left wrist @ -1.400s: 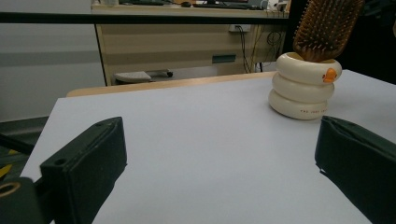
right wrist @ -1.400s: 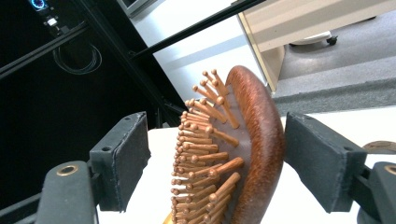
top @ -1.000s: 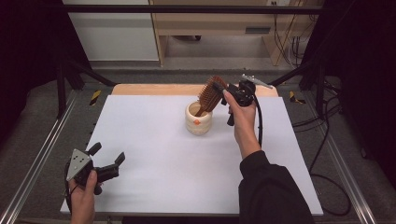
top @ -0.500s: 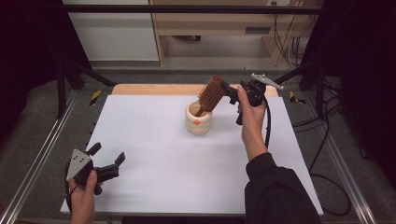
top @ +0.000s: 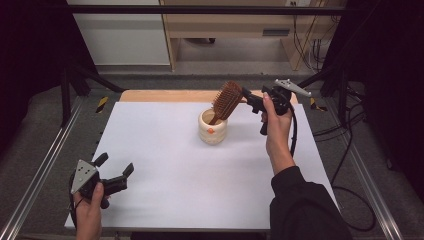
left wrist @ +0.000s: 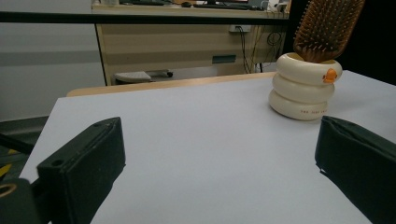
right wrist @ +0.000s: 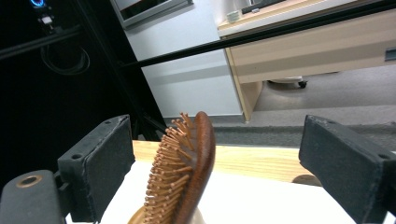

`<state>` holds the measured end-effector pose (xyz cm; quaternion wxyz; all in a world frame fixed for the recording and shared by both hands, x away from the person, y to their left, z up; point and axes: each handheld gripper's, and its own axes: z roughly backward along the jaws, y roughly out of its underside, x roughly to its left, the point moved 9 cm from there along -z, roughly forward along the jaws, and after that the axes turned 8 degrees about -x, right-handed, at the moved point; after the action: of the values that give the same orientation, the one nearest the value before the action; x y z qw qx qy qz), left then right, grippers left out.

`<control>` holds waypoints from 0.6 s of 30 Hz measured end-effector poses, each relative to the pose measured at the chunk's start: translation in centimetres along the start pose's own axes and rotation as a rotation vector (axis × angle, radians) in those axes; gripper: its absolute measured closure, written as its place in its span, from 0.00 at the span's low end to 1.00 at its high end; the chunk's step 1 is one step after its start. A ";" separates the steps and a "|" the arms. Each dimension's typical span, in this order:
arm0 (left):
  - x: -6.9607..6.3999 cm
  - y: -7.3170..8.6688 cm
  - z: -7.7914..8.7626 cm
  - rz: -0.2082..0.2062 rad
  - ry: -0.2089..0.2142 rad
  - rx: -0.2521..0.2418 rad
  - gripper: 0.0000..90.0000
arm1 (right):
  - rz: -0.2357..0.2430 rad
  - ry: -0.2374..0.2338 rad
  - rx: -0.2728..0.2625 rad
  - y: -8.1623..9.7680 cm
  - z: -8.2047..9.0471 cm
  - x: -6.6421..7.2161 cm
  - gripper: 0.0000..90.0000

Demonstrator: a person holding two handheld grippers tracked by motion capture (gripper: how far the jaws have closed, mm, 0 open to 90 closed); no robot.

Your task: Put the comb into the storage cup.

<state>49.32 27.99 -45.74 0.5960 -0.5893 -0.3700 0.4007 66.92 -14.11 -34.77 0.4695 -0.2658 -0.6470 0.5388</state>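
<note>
Beside hairbrush, raised right claw

I saw the wooden hairbrush standing handle-down in the cream holder, its oval paddle head sticking up above the rim and leaning toward the far right of the worktop. The brush was reddish-brown, with a smooth rounded back and rows of pale wooden pins tipped with small knobs; from my right gripper view the pins faced left and the back faced right. The holder looked like three stacked rounded rings, glossy cream, with a small orange mark on its upper ring and faint red lettering on the lowest one. It stood upright, toward the far middle of the white surface.
</note>
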 end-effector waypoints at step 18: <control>0.0 0.0 0.0 0.000 -0.001 -0.001 0.02 | 0.099 0.017 -0.019 -0.7 1.9 -1.0 0.07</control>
<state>49.30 28.01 -45.75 0.5957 -0.5893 -0.3704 0.4009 65.70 -16.02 -34.40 0.4453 -0.3064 -0.6342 0.5528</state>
